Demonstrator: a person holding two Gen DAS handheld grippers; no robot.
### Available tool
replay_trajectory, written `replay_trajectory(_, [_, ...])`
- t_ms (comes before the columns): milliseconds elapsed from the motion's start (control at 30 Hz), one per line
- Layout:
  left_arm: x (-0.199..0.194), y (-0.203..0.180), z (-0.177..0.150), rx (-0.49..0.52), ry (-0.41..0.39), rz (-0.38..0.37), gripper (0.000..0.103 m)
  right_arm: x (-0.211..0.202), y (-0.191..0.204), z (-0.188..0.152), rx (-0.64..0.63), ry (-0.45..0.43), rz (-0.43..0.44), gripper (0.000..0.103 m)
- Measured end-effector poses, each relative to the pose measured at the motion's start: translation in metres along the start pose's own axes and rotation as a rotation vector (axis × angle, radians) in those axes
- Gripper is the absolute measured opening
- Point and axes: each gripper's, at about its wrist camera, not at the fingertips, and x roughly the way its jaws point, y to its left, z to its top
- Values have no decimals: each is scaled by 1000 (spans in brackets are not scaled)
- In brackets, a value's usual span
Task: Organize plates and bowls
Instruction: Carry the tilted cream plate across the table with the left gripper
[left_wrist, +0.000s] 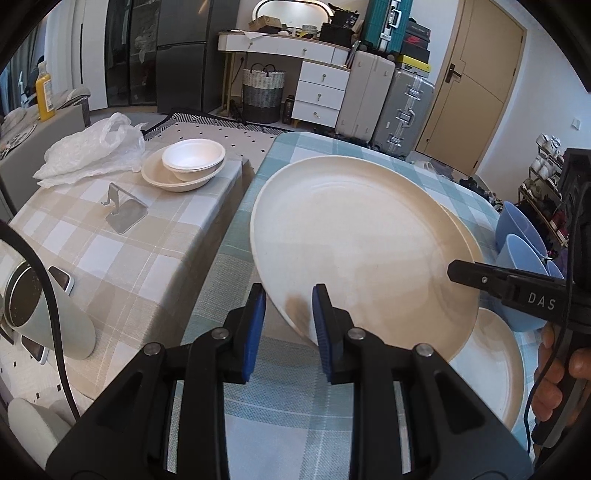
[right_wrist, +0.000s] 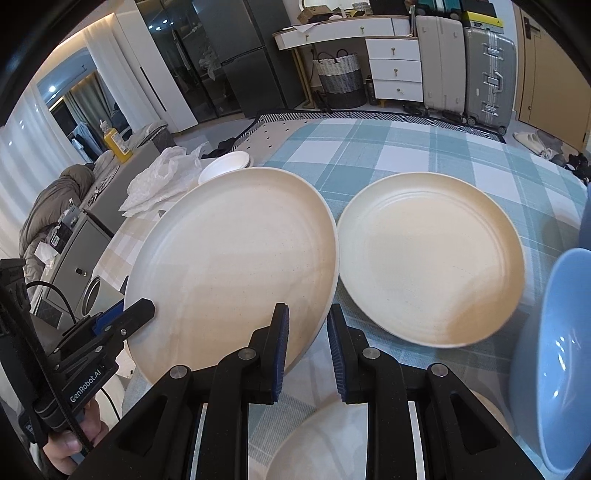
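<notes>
1. The left tongs (left_wrist: 289, 321) pinch the near rim of a big cream plate (left_wrist: 362, 243), at about 6 o'clock on the plate.
2. The right tongs (right_wrist: 307, 347) pinch the same plate's rim on its other side, so the plate hangs tilted between the two, off the tabletop (right_wrist: 424, 147).
3. The plate is round, smooth and a bit speckled, with a low raised edge.
4. A second cream plate (right_wrist: 432, 262) lies flat at 3 o'clock from the held plate, just beside it, with faint rings inside.
5. A third pale plate (right_wrist: 332, 443) lies under the right tongs, at 6 o'clock.
6. Shiny blue bowls (left_wrist: 524, 254) stand at the right edge of the blue checked cloth.
7. Far past the plates the cloth is bare out to its edge.
8. At 10 o'clock, a white bowl (left_wrist: 194, 155) sits in a cream dish on a tan checked cloth, near a crinkly plastic bag (left_wrist: 88, 151).
</notes>
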Motion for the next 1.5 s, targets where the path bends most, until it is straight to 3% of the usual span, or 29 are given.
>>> replay_trajectory(867, [-41, -99, -37, 183, 24, -78, 24, -88, -52, -56, 101, -56, -24, 23])
replay_trajectory(1500, [-45, -113, -73, 269, 75, -126, 25, -110, -67, -109, 157, -63, -43, 23])
